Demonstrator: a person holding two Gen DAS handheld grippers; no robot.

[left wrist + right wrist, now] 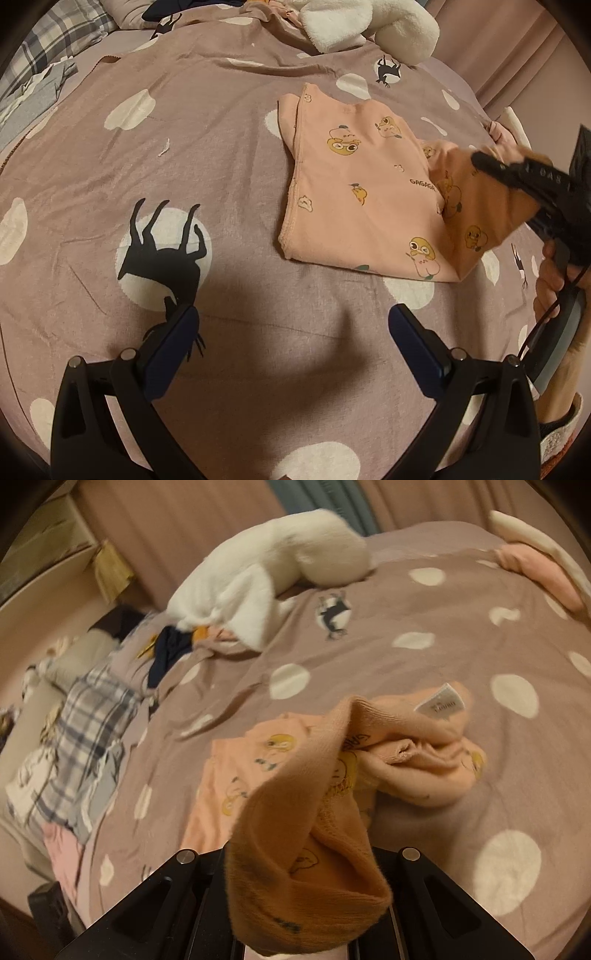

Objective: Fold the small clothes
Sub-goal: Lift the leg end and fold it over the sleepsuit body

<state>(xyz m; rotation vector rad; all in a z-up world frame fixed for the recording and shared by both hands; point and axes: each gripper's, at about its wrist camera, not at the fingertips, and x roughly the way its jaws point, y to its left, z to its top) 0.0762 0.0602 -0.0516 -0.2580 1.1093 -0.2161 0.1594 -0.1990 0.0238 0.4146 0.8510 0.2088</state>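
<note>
A small peach garment (354, 192) printed with yellow cartoon animals lies partly folded on the mauve bedspread (221, 147), right of centre in the left wrist view. My right gripper (480, 160) is shut on the garment's right part and lifts it over the rest. In the right wrist view the held cloth (306, 849) drapes over and hides the fingers; a white label (439, 701) shows beyond. My left gripper (291, 325) is open and empty, low over the bedspread, in front and to the left of the garment.
A white plush toy (369, 26) lies at the bed's far edge. Plaid and grey clothes (33, 81) lie at the far left. A pink garment (535, 576) lies at the far right edge of the bed. Curtains hang behind.
</note>
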